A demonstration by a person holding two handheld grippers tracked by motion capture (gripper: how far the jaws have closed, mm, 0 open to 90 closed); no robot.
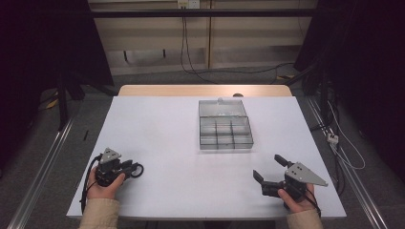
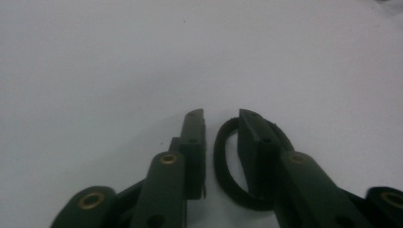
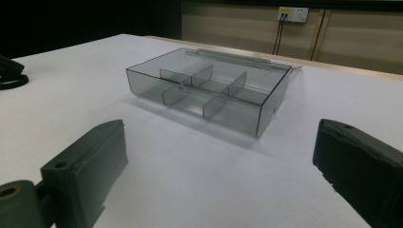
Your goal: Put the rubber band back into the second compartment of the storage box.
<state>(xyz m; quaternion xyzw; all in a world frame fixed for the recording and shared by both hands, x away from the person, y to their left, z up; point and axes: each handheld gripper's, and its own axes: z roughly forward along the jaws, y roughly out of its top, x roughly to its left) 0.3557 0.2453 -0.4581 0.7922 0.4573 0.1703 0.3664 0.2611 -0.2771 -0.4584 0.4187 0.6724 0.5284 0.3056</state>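
A black elastic loop (image 2: pixel 219 156) lies flat on the white table (image 1: pixel 162 133). In the left gripper view it rings one jaw, and one side of it runs through the narrow gap between the two. My left gripper (image 1: pixel 133 168) (image 2: pixel 221 114) is only slightly open, its jaws not pressing the loop (image 1: pixel 139 170). Held low at the front right, my right gripper (image 1: pixel 268 167) (image 3: pixel 221 128) is wide open with nothing in it and points at a clear plastic compartment box (image 1: pixel 224 118) (image 3: pixel 266 109).
The box stands at the table's middle back with its lid folded open behind it, and its compartments look empty. The right gripper view catches the left gripper (image 3: pixel 9 64) and the loop (image 3: pixel 12 83) at its far left edge. Cables and dark stands surround the table.
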